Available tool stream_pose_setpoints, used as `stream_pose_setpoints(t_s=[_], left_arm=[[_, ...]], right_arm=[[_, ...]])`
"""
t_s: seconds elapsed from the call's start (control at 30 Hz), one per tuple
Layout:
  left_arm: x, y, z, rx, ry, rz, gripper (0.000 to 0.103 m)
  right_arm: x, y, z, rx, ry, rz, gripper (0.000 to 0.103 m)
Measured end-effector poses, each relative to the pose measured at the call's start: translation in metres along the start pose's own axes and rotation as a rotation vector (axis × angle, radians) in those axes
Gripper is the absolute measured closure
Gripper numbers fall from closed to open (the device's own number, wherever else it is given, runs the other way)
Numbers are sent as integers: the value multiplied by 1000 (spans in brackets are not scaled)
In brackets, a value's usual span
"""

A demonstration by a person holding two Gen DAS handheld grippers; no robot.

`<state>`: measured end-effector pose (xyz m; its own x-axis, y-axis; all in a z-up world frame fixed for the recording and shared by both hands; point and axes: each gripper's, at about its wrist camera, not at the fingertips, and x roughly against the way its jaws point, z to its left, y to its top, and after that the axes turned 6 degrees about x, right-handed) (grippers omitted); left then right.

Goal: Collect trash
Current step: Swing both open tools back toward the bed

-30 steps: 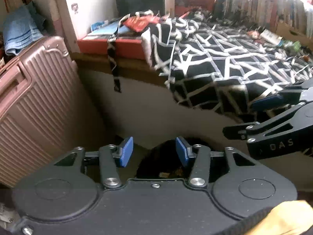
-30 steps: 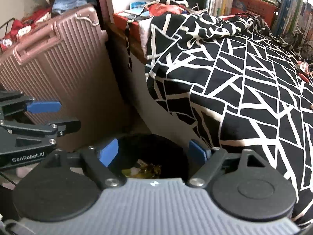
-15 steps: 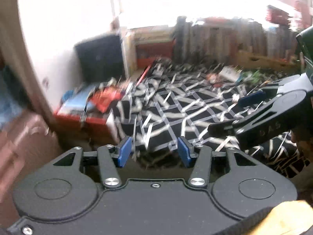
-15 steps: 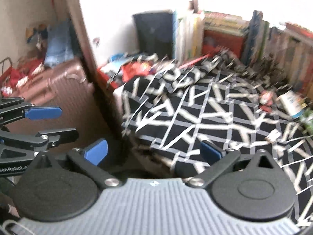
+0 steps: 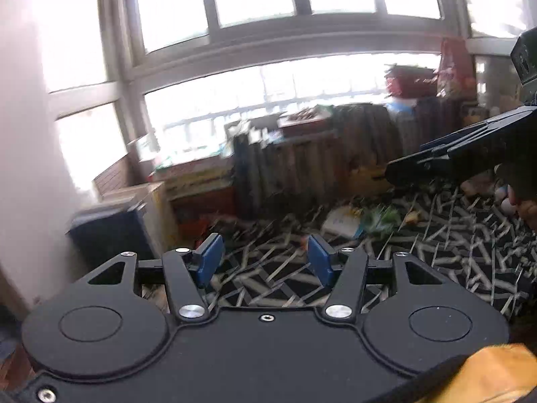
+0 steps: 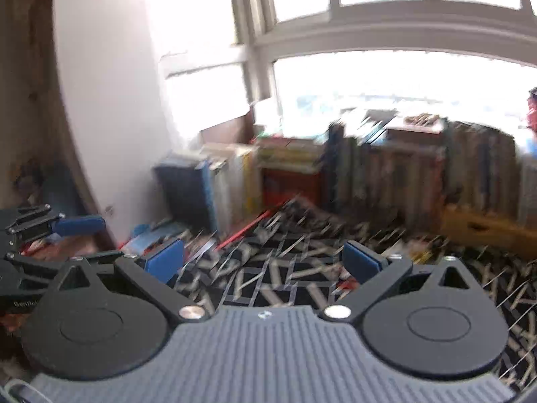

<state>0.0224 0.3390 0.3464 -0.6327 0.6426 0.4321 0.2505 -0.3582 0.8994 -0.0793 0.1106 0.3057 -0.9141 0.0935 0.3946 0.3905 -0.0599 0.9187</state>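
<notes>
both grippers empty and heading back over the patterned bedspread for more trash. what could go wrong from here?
1. The litter on the bedspread lies in a tight blurred cluster; the left gripper or right gripper may snag cloth along with a wrapper.
2. The row of books stands just behind the litter, so overreaching could knock it.
3. The grippers travel close beside each other and could collide.

black left gripper (image 5: 265,265) with blue pads, silver screws, grey ribbed right gripper (image 6: 265,265), yellow sleeve (image 5: 486,376)
</notes>
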Motion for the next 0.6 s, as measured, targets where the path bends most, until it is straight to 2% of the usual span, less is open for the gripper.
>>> stream_pose_setpoints(t_s=[0.2, 0.33, 0.47, 0.6], left_arm=[[-45, 61, -33, -54, -35, -83, 49], [-94, 92, -53, -60, -38, -108, 49], [-154, 87, -66, -12, -28, -29, 47], [-219, 49, -82, 40, -28, 101, 47]], right_arm=[[5, 37, -56, -2, -38, -84, 0], [-4, 54, -92, 18, -87, -113, 0], [-33, 45, -130, 6, -139, -56, 0], [-68, 7, -172, -31, -218, 43, 0]])
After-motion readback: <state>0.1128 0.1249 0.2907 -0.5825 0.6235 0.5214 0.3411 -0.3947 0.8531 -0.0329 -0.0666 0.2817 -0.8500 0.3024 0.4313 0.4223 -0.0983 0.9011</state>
